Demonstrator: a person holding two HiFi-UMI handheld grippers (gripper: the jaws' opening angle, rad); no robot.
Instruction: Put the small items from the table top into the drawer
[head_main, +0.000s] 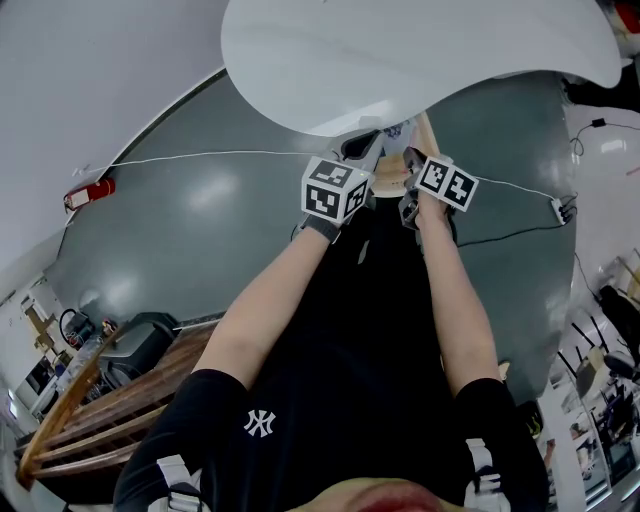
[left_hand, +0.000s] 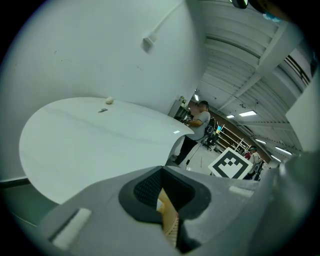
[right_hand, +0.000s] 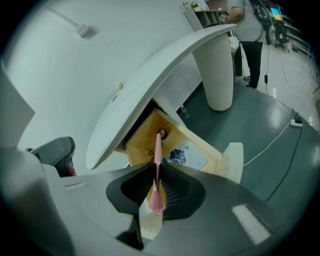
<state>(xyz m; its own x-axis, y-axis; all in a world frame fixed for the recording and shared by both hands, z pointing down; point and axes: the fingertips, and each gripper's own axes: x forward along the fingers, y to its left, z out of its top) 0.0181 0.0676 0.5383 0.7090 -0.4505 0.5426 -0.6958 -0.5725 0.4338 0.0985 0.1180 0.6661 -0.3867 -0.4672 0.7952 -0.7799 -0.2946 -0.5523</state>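
Observation:
My right gripper (right_hand: 156, 187) is shut on a thin pink stick (right_hand: 157, 155) that points at the open wooden drawer (right_hand: 145, 150) under the round white table top (right_hand: 150, 80). In the drawer lie a picture card (right_hand: 181, 156) and a dark ring (right_hand: 162, 134). My left gripper (left_hand: 167, 210) is closed on a flat wooden piece (left_hand: 169, 216) with a ridged edge. Two small items (left_hand: 109, 100) lie on the table top (left_hand: 90, 145) beyond it. In the head view the left gripper (head_main: 366, 152) and the right gripper (head_main: 412, 165) are side by side over the drawer (head_main: 388, 182).
The table's white pedestal (right_hand: 220, 70) stands on the grey floor to the right of the drawer. A white cable (head_main: 200, 156) and a power strip (head_main: 562, 208) lie on the floor. A wooden rack (head_main: 110, 400) stands behind me. A person (left_hand: 197, 130) stands in the background.

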